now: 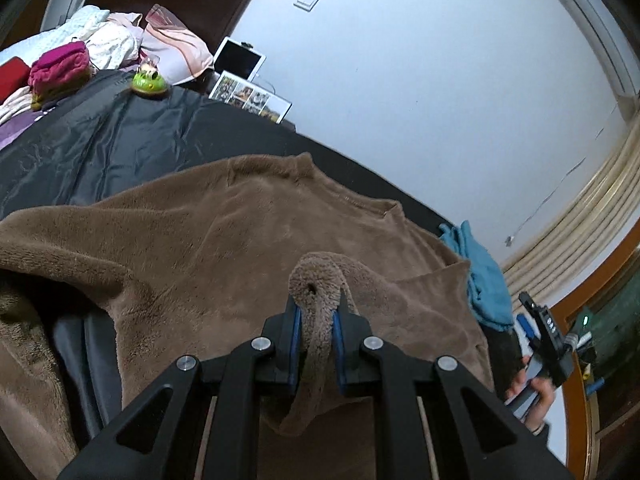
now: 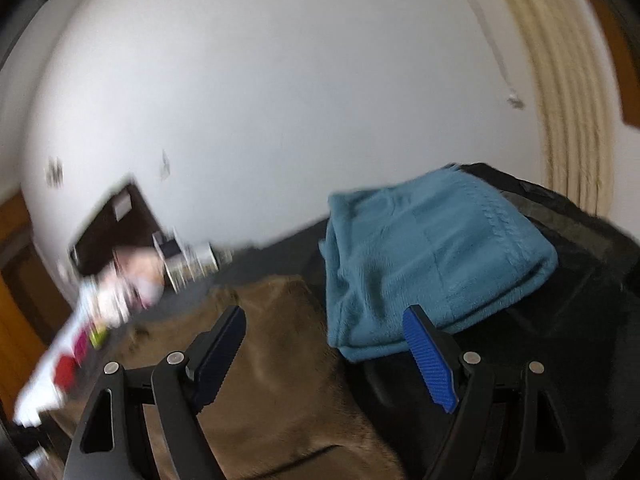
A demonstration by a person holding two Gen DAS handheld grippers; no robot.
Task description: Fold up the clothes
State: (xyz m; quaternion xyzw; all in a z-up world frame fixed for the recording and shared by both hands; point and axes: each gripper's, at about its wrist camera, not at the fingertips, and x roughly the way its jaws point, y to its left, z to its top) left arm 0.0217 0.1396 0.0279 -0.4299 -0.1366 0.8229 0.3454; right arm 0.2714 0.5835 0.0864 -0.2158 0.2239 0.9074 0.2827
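Mid-fold, brown fleece garment [image 1: 240, 248] spread on the bed [image 1: 100, 140].
Your left tongs [image 1: 316, 316] clench its cuff to carry the sleeve across; right tongs [image 2: 324, 344] gape empty near the folded blue garment [image 2: 432, 256].

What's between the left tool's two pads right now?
A bunched fold of the brown fleece garment, pinched in the shut left tool; the left wrist view shows it.

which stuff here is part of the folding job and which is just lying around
Part of the job:
brown fleece garment, pinched in the left tongs
folded teal garment
right tongs, open

Lying about:
pink bag
green toy
photo sheet
tablet
pillows
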